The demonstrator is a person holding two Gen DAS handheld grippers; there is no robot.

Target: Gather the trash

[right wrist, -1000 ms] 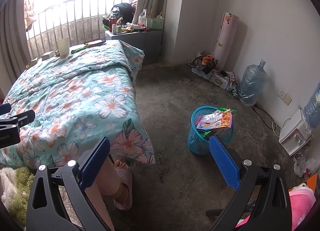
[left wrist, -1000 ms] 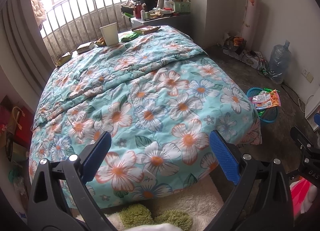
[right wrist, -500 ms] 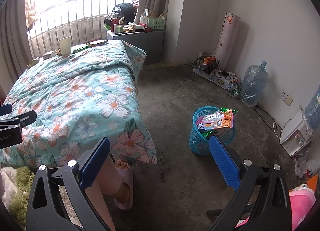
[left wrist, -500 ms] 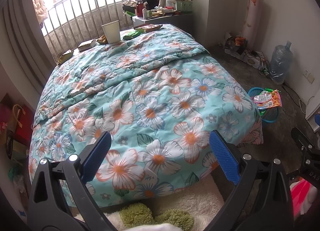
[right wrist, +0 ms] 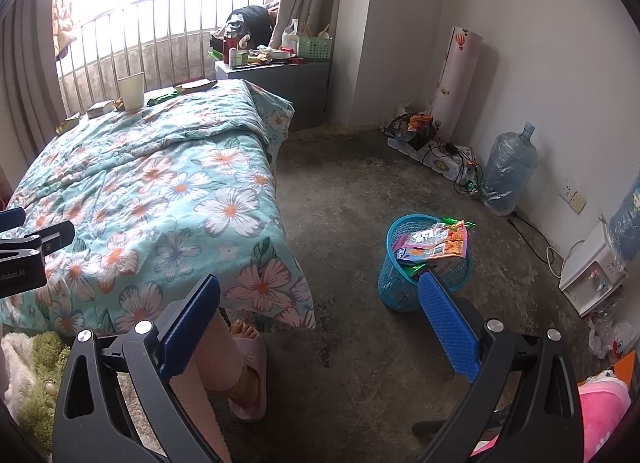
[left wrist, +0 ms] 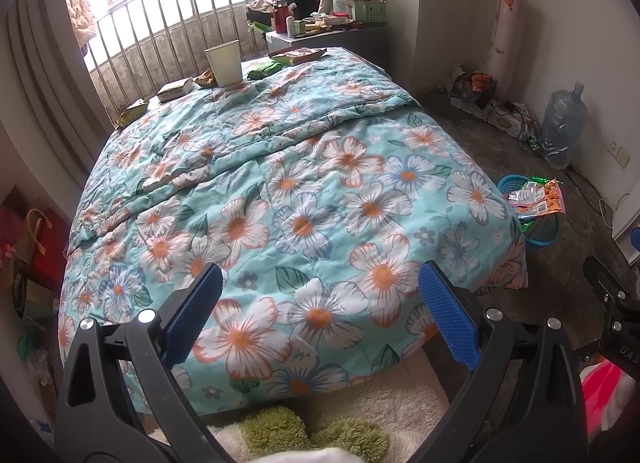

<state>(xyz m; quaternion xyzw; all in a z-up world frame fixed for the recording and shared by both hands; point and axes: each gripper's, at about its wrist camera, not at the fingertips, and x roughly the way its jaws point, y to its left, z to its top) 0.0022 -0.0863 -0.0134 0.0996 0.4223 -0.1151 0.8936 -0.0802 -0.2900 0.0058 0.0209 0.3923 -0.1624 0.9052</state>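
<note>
A white paper cup point(left wrist: 224, 62) stands at the far end of the floral bed point(left wrist: 280, 199), with several snack wrappers point(left wrist: 174, 89) and a green packet point(left wrist: 264, 70) beside it. The cup also shows in the right wrist view point(right wrist: 131, 91). A blue trash basket point(right wrist: 424, 263) stuffed with wrappers point(right wrist: 434, 241) stands on the floor right of the bed; it also shows in the left wrist view point(left wrist: 536, 211). My left gripper point(left wrist: 320, 315) is open and empty over the foot of the bed. My right gripper point(right wrist: 320, 319) is open and empty above the floor near the basket.
A cluttered grey bedside cabinet point(right wrist: 276, 75) stands by the window railing. A water jug point(right wrist: 506, 171), cables and boxes point(right wrist: 436, 155) line the right wall. A person's foot in a slipper point(right wrist: 248, 367) is by the bed corner. A green shaggy rug point(left wrist: 312, 427) lies below.
Both grippers have drifted slightly back and up, so the bed and basket sit a little lower in view. Both stay open and empty.
</note>
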